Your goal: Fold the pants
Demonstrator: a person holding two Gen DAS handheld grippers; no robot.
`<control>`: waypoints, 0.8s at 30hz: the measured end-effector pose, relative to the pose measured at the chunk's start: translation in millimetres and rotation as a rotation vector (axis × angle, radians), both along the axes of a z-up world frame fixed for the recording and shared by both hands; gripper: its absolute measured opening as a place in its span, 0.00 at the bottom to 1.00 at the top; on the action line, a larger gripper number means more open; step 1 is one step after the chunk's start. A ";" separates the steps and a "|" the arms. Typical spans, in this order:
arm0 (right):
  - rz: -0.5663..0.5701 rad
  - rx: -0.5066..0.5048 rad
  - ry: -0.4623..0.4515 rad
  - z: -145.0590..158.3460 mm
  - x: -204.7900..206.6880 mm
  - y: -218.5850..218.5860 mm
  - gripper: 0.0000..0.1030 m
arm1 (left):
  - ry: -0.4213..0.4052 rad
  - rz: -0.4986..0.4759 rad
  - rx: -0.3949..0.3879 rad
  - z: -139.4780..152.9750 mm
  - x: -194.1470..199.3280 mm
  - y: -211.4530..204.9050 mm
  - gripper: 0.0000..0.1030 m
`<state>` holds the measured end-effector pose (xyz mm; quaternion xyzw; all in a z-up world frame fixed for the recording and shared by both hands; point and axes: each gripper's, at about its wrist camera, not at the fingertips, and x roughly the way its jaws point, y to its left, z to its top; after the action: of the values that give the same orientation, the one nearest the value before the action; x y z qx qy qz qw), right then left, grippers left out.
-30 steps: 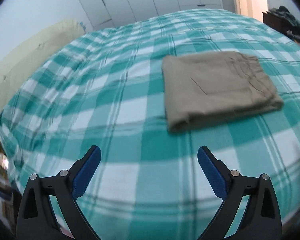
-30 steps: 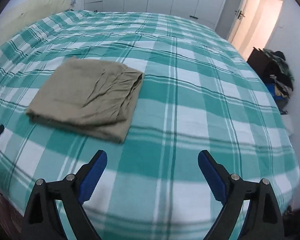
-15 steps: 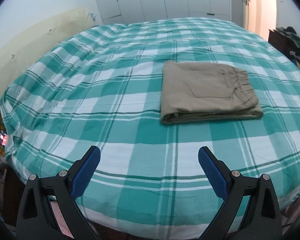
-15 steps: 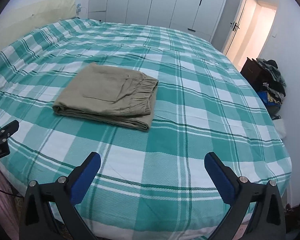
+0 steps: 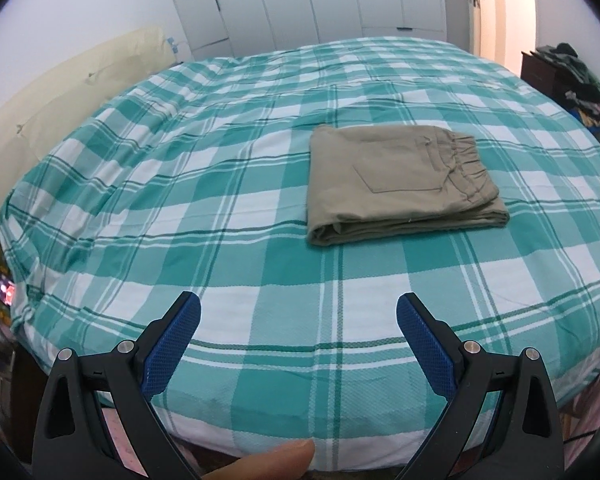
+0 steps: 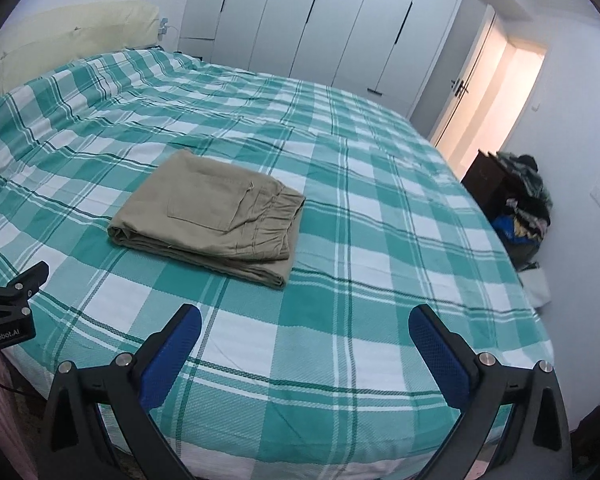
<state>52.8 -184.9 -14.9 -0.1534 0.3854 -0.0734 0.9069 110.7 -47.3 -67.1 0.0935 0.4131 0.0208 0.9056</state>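
Both claws are pulling back from the bed, the left claw (image 5: 298,314) and right claw (image 6: 305,326) gaping and holding nothing, while the folded khaki pants (image 5: 400,182) are lying on the plaid bedspread (image 5: 180,200); folding looks finished, calling only for withdrawal.

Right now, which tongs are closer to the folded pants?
Right, slightly. Right tongs sit just short of the pants; left tongs are farther back, to their left.
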 end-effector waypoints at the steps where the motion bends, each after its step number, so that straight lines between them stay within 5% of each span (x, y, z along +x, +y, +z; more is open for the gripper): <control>1: 0.002 -0.005 -0.002 1.1 -0.4 1.1 0.99 | -0.003 -0.003 0.002 0.5 -0.2 -1.0 0.98; 8: 0.005 -0.027 -0.005 4.6 0.9 3.9 0.99 | 0.017 -0.039 -0.048 4.3 0.3 -5.2 1.00; 24: 0.014 -0.036 -0.003 9.2 0.2 8.4 0.99 | 0.043 -0.028 -0.028 16.4 -1.3 -10.7 1.00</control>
<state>53.0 -176.6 -5.7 -0.1723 0.3815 -0.0743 0.9051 109.4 -57.9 -50.7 0.0870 0.4312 0.0003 0.8981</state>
